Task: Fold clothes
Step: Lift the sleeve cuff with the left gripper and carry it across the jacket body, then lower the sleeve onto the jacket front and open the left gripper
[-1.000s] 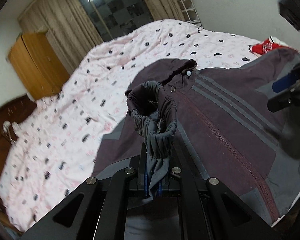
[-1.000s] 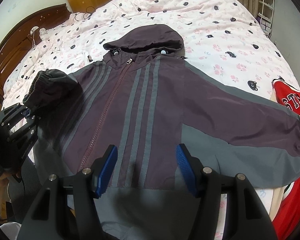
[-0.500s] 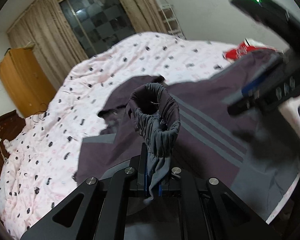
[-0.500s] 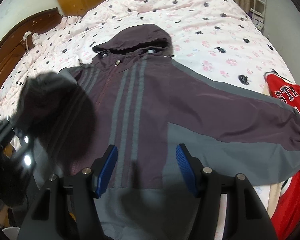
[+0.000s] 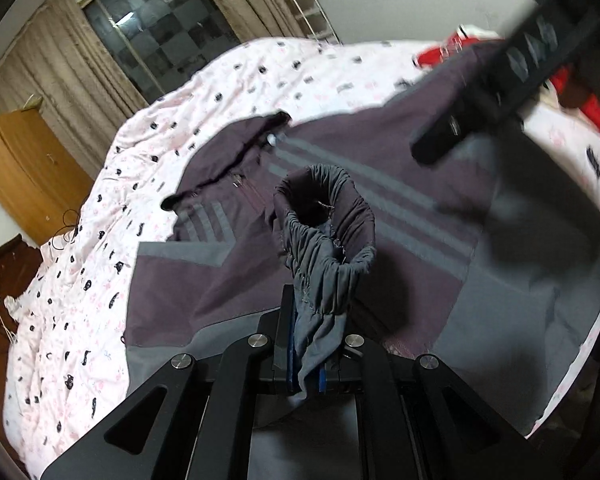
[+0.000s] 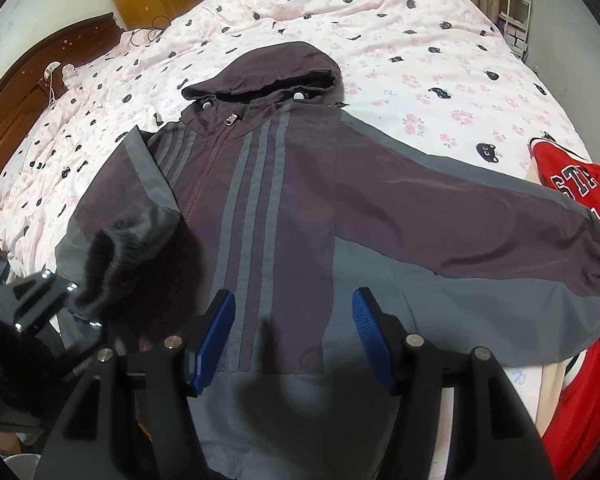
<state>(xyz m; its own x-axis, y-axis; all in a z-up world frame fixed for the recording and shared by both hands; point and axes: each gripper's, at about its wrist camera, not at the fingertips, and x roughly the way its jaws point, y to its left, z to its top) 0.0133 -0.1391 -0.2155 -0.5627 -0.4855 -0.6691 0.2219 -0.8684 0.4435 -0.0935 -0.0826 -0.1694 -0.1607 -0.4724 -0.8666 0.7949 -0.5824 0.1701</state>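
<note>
From the left wrist, the left gripper [image 5: 306, 376] has its jaws pinched tight on the gathered elastic cuff [image 5: 326, 232] of one sleeve, holding it up above the chest of the hooded jacket [image 5: 380, 240]. The step in hand looks like the first sleeve fold — cuff carried in over the jacket front.

From the right wrist, the jacket lies face up, zipped, hood toward the far edge of the bed [image 6: 400, 40], its hem at the near edge. The other sleeve [image 6: 500, 224] stretches flat toward a red jersey [image 6: 572, 208] at the bed's side edge. The right gripper [image 6: 294, 332] hangs over the hem, jaws about half open, nothing between them. Next, I'd judge, the cuff wants laying flat across the stripes and releasing — then the far sleeve.
</note>
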